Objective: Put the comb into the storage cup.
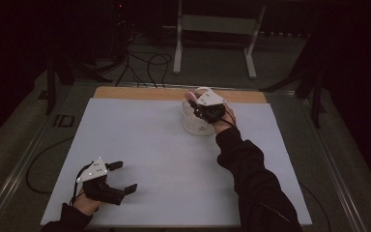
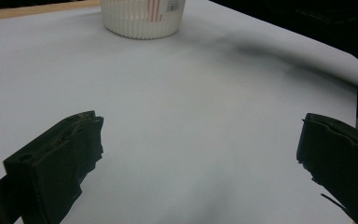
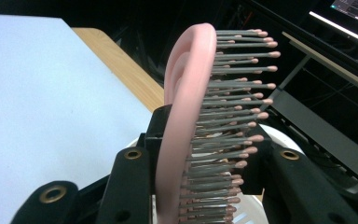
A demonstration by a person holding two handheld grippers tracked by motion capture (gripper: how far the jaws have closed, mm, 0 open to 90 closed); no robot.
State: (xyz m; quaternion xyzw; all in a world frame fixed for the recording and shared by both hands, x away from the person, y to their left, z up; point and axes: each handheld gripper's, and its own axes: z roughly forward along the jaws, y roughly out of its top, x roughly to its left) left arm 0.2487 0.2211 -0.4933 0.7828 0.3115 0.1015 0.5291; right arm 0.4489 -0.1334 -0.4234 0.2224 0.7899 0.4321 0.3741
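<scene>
Overhead, right gripper (image 1: 196, 103) clamps pink hairbrush (image 3: 186, 107) above basket (image 1: 193, 126) near table's far edge.

dim room: grey floor (image 1: 212, 63) strewn with cables (image 1: 145, 63); a white metal frame (image 1: 217, 29) stands behind.

The basket (image 1: 193, 123) stands at the table's (image 1: 149, 145) far side, the hairbrush (image 3: 186, 116) above it.

Right hand-held gripper (image 1: 194, 102) over white basket (image 1: 193, 124), clamping pink brush (image 1: 190, 94); left hand-held gripper (image 1: 123, 177) agape, near table (image 1: 174, 159) edge.
</scene>
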